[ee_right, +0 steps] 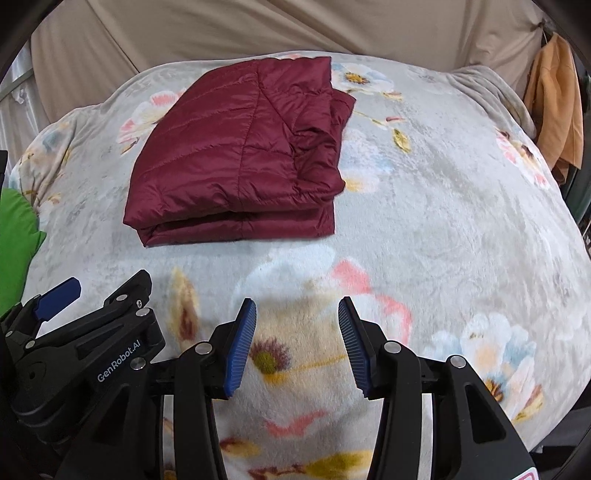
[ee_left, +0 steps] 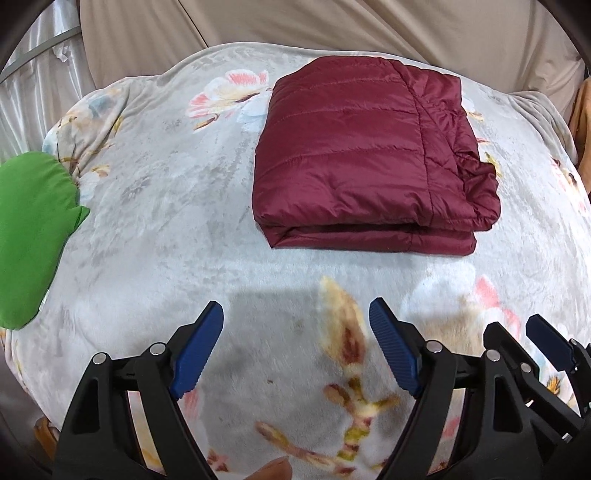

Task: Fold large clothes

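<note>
A dark red quilted jacket (ee_left: 365, 155) lies folded into a thick rectangle on the floral blanket (ee_left: 155, 206), its folded edge toward me; it also shows in the right wrist view (ee_right: 240, 155). My left gripper (ee_left: 295, 317) is open and empty, held above the blanket short of the jacket. My right gripper (ee_right: 297, 314) is open and empty, beside the left one. The right gripper shows at the right edge of the left wrist view (ee_left: 546, 339). The left gripper shows at the left of the right wrist view (ee_right: 92, 302).
A green garment (ee_left: 29, 236) lies at the blanket's left edge and shows in the right wrist view (ee_right: 14, 243). Beige cloth (ee_left: 295, 26) hangs behind. An orange cloth (ee_right: 554, 103) hangs at the far right. The blanket (ee_right: 443, 206) covers the whole work surface.
</note>
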Available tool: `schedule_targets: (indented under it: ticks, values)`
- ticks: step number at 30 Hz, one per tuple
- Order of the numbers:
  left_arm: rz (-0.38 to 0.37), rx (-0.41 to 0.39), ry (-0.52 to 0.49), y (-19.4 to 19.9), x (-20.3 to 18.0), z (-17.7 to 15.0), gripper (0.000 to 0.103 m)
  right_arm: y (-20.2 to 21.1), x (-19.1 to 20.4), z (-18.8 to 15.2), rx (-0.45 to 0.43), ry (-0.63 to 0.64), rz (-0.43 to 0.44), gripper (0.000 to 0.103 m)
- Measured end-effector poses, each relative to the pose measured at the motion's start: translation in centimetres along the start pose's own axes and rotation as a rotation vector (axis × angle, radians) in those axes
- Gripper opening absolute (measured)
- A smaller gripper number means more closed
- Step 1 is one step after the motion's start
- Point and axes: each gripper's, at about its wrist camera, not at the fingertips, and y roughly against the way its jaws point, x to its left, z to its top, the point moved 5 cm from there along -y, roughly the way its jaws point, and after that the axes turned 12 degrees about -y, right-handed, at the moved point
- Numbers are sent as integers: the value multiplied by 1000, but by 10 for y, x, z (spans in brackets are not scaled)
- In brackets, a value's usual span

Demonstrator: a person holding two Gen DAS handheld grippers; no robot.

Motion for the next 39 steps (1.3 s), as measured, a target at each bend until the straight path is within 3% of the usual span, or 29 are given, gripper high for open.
schedule_targets:
  ticks: [22,39]
  values:
    - [-8,2,70,3,6,-2,80,6,4,-4,-37,24,19,47]
    - [15,-1,50,-9,2,-1,82,-6,4,-3,-10,34,-1,47]
